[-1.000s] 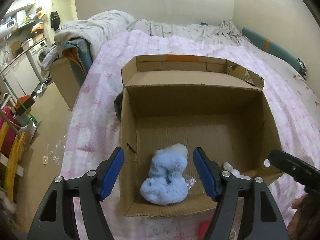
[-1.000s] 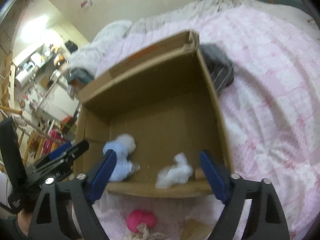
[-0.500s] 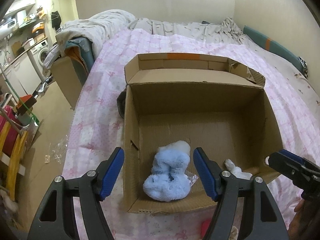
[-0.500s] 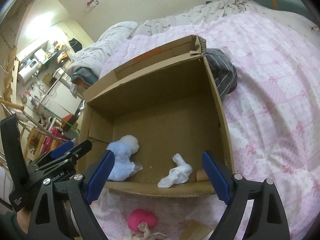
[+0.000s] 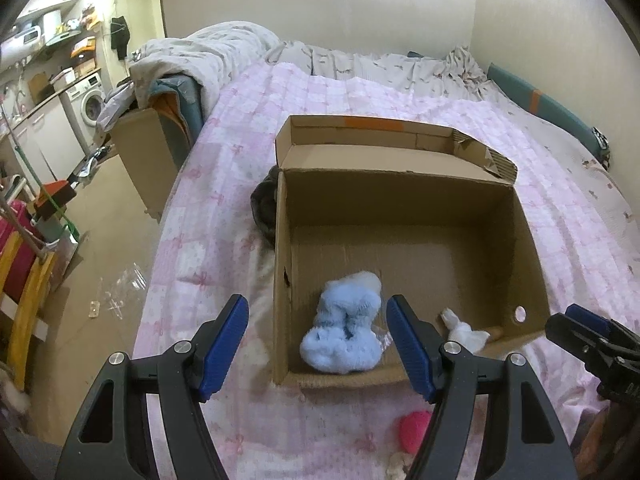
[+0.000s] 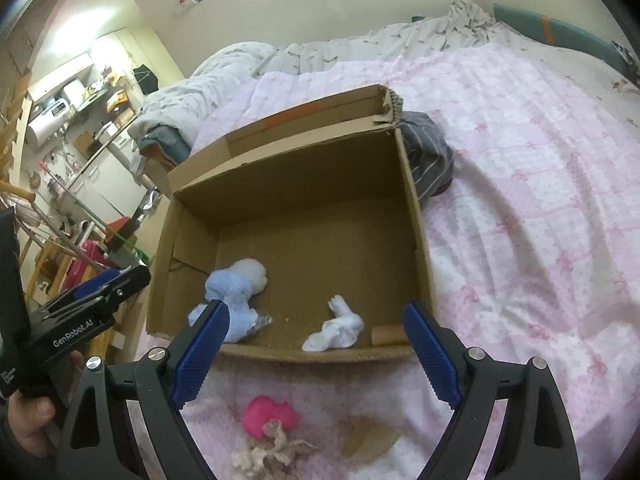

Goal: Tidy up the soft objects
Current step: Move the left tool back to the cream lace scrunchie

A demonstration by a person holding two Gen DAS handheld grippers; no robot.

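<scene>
Hovering spread wide and empty, the left gripper (image 5: 316,346) and right gripper (image 6: 316,354) face the cardboard box (image 6: 416,216). The next pick is probably the pink toy (image 6: 270,414), though its lower part is hidden.

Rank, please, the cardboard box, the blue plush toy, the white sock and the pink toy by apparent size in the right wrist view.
1. cardboard box
2. blue plush toy
3. white sock and pink toy: look alike; the pink one lies nearer and is partly covered, so unranked.
</scene>
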